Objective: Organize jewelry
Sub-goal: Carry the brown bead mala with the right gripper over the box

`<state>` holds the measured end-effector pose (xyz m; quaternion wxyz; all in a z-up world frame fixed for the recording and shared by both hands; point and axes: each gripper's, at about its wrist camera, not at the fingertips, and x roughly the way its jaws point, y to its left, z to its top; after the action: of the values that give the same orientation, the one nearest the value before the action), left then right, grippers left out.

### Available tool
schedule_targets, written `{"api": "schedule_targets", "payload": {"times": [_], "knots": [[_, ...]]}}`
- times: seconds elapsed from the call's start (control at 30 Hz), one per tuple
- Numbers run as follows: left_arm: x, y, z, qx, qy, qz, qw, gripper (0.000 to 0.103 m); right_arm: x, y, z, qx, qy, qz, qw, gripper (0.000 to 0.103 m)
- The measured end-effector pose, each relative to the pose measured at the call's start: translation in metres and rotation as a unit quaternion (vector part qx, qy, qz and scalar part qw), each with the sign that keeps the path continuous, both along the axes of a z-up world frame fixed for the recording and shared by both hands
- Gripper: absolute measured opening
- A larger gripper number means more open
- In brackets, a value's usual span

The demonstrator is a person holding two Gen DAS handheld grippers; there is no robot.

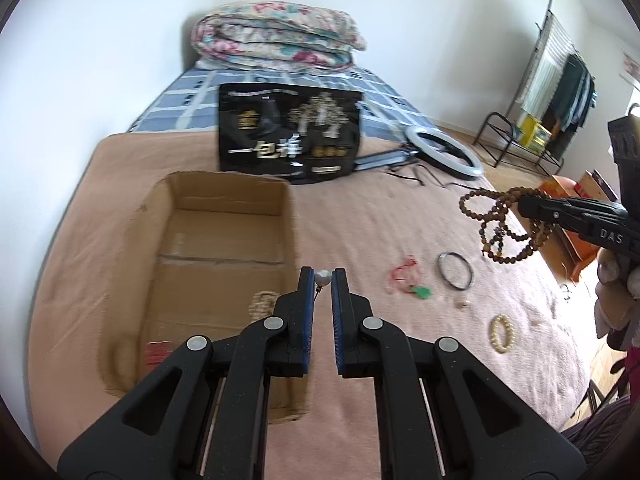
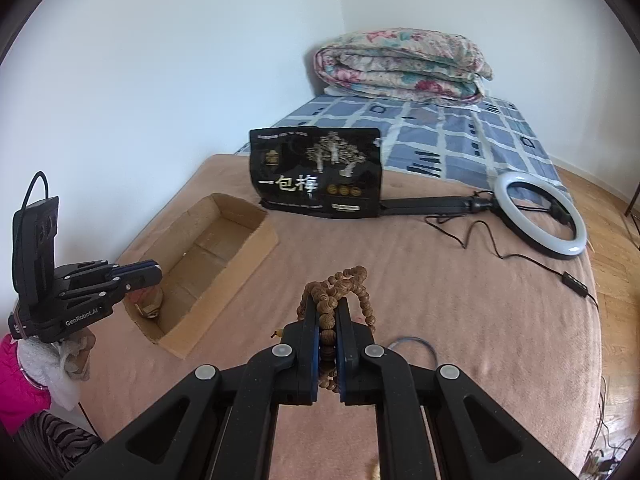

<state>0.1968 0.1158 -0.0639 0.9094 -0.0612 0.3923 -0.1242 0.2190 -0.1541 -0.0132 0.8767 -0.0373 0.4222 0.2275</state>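
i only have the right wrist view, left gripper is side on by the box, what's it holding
Observer: The left gripper is shut on a small pearl bead, pinched right at its tips.
Operator: whats lying loose on the blanket
Observer: A red cord with a green pendant, a dark bangle and a pale bead bracelet.
Operator: how do my wooden beads hang
Observer: The wooden beads droop in several loops below the right gripper.
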Motion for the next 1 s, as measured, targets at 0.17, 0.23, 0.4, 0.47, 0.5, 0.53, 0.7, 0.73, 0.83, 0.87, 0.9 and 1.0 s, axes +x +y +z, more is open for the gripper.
{"api": "schedule_targets", "payload": {"times": [0.17, 0.23, 0.4, 0.47, 0.5, 0.53, 0.7, 0.73, 0.83, 0.87, 0.9, 1.0], "knots": [[-0.001, 0.026, -0.003, 0.005, -0.002, 0.027, 0.9996, 0.007, 0.003, 0.030, -0.002, 0.002, 0.000, 0.021, 1.000, 0.004], [0.000, 0.035, -0.003, 0.005, -0.003, 0.036, 0.9993, 0.007, 0.005, 0.044, -0.003, 0.002, 0.000, 0.030, 1.000, 0.004], [0.000, 0.051, -0.004, 0.005, -0.005, 0.054, 0.9985, 0.007, 0.009, 0.075, -0.004, 0.002, -0.003, 0.051, 0.999, 0.004], [0.001, 0.055, -0.006, 0.007, -0.006, 0.058, 0.9983, 0.007, 0.011, 0.086, -0.005, 0.002, -0.004, 0.057, 0.998, 0.004], [0.001, 0.056, -0.007, 0.008, -0.005, 0.059, 0.9982, 0.007, 0.012, 0.090, -0.005, 0.002, -0.004, 0.060, 0.998, 0.004], [0.002, 0.058, -0.008, 0.008, -0.004, 0.061, 0.9981, 0.007, 0.013, 0.096, -0.005, 0.001, -0.005, 0.063, 0.998, 0.004], [0.003, 0.063, -0.013, 0.010, 0.001, 0.068, 0.9976, 0.007, 0.020, 0.122, -0.008, 0.002, -0.004, 0.075, 0.997, 0.004], [0.005, 0.063, -0.014, 0.011, 0.002, 0.069, 0.9976, 0.007, 0.021, 0.126, -0.009, 0.002, -0.004, 0.076, 0.997, 0.004], [0.004, 0.063, -0.015, 0.015, 0.002, 0.071, 0.9974, 0.007, 0.024, 0.138, -0.013, -0.002, -0.002, 0.081, 0.997, 0.004], [0.004, 0.063, -0.015, 0.015, 0.002, 0.071, 0.9974, 0.007, 0.025, 0.143, -0.015, -0.005, -0.003, 0.082, 0.997, 0.004], [0.004, 0.064, -0.015, 0.016, 0.002, 0.071, 0.9973, 0.007, 0.026, 0.146, -0.017, -0.006, -0.003, 0.083, 0.997, 0.004], [0.005, 0.064, -0.017, 0.018, 0.003, 0.072, 0.9972, 0.007, 0.031, 0.156, -0.023, -0.007, 0.002, 0.083, 0.996, 0.004]]}}
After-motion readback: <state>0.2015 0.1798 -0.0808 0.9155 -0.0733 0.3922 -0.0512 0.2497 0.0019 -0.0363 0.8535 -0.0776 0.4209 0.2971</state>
